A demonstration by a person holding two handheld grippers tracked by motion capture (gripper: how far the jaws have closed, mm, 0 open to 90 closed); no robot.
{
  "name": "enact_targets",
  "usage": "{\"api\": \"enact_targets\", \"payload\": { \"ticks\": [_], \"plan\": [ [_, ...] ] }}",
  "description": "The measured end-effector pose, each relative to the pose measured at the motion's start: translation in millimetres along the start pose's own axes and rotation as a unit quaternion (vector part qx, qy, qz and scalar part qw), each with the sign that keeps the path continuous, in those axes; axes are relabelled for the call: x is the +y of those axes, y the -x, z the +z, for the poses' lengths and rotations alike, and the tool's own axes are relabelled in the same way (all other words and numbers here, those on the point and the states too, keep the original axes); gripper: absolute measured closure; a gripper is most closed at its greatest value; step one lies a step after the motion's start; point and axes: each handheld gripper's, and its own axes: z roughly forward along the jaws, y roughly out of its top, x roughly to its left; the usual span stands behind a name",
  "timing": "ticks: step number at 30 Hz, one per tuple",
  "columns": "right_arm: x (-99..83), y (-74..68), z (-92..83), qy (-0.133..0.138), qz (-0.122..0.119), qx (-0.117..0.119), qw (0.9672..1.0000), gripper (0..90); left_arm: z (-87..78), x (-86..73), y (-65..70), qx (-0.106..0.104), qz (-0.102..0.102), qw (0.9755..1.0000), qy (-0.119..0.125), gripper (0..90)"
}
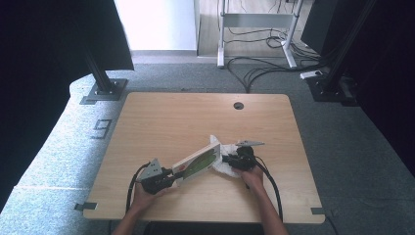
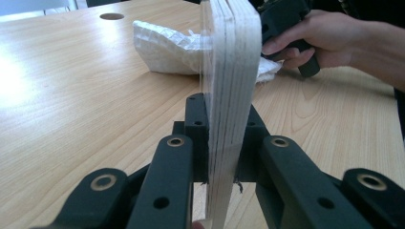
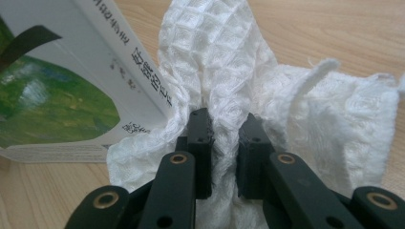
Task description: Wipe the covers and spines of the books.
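Left claw clamped on book, near end, edge-on in left gripper view. Right claw pinched shut on cloth, white, waffle-weave. Book tilted over table, far end against cloth at right of middle. Light wood top, round hole near far edge. Grey carpet around, black stands at both far corners, cables under white frame beyond. Cover print blurred and cut off in right gripper view; lettering not readable. Lower part of cloth hidden behind jaws. Forearms cut off at bottom of high view. Count: one book, one cloth, two claws, two hands, one hole.
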Motion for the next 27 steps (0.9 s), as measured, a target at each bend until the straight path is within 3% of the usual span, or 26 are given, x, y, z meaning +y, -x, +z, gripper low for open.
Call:
{"api": "enact_targets", "payload": {
  "ticks": [4,8,12,15,22,24,27],
  "plan": [
    [2.3,-2.7,-7.2,0.020,-0.014,-0.007,0.9997,77.3,0.1,-0.1,-0.6,0.001,-0.003,1.0000,0.001,79.6],
    [2.8,-4.5,-19.9,0.061,-0.015,-0.005,0.9980,77.5,0.1,-0.3,-2.6,-0.001,-0.012,0.9999,0.002,79.6],
    [5.9,-10.8,-39.8,0.114,-0.018,0.001,0.9933,77.6,-0.1,-0.9,-5.9,-0.003,-0.029,0.9996,0.004,79.5],
    [9.4,-23.3,-52.6,0.150,-0.021,0.019,0.9883,77.7,0.0,-1.1,-7.7,-0.004,-0.038,0.9992,0.005,79.5],
    [13.1,-74.7,-49.2,0.179,-0.092,0.065,0.9775,77.7,0.2,-1.3,-10.2,-0.005,-0.053,0.9986,0.006,79.4],
    [12.0,-91.2,-42.3,0.175,-0.121,0.085,0.9734,77.7,0.2,-1.1,-9.6,-0.004,-0.051,0.9987,0.005,79.4],
    [10.3,-114.5,-30.1,0.162,-0.168,0.092,0.9680,77.5,0.4,-0.7,-9.3,-0.003,-0.052,0.9986,0.004,79.4]
  ]
}}
